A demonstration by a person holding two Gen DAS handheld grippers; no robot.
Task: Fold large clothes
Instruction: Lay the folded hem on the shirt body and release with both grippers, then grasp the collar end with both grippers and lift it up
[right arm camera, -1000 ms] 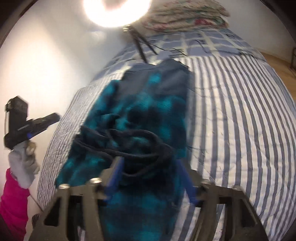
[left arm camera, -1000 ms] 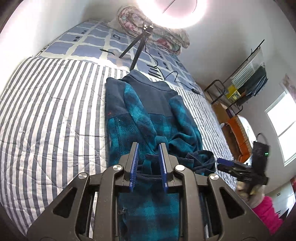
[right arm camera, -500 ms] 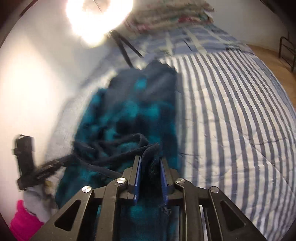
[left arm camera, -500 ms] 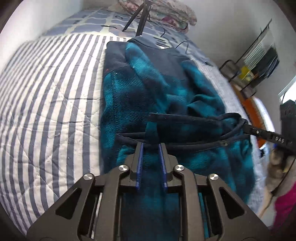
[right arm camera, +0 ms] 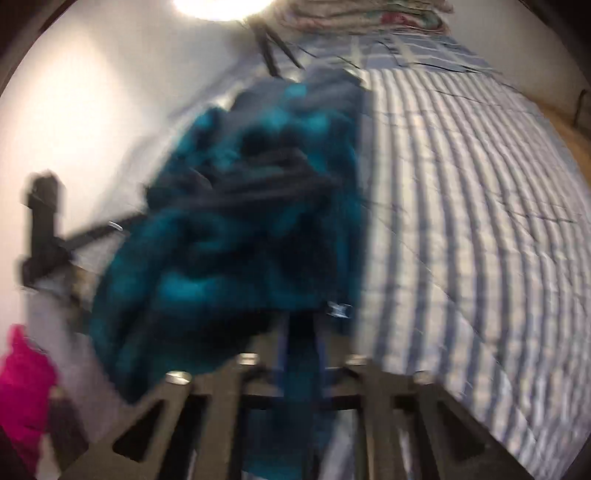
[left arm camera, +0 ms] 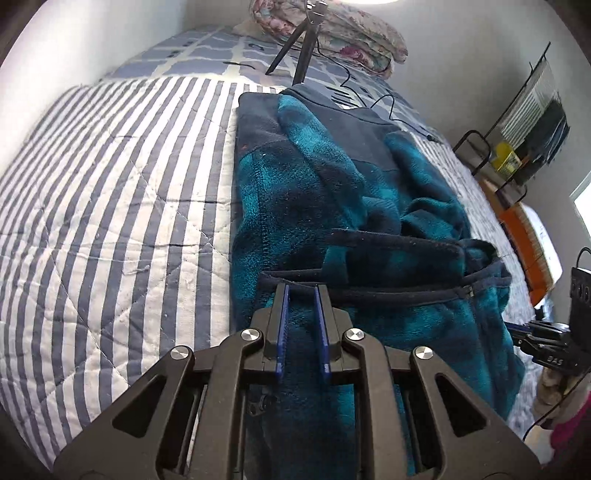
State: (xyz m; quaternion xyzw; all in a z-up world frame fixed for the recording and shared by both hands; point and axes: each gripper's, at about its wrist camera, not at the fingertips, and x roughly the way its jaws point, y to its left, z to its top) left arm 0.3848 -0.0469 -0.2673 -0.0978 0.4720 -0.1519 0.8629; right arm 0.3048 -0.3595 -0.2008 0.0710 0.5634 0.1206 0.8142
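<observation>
- Lying lengthwise on the striped quilt (left arm camera: 110,206), the teal-and-navy fleece jacket (left arm camera: 306,192) has its collar end toward the tripod (left arm camera: 301,48) and its near end bunched up at the grippers.
- Its left edge runs straight down the quilt in the left wrist view, and a wide bare stretch of stripes spreads out beyond that edge to the wall.
- On the other side, the jacket lies close to the bed's edge, where a rack (left arm camera: 517,147) and an orange object stand against the wall; room there is tighter.
- A black cable (left arm camera: 380,103) trails from the tripod across the bed just past the collar, and folded bedding (left arm camera: 351,33) is stacked at the headboard end.
- The dark hem band (left arm camera: 388,291) stretches across the near end of the jacket, folded back over the body.
- The left gripper (left arm camera: 301,291) points steeply down, its blue pads (left arm camera: 282,325) close together and clamped on the hem at its left end.
- The right gripper (right arm camera: 301,332) also tilts steeply down; the right wrist view is smeared by motion, but its jaws are closing with teal fleece pinched between them.
- Seen from the left, the right gripper sits at the jacket's far corner, beside a pink sleeve (left arm camera: 576,424).
</observation>
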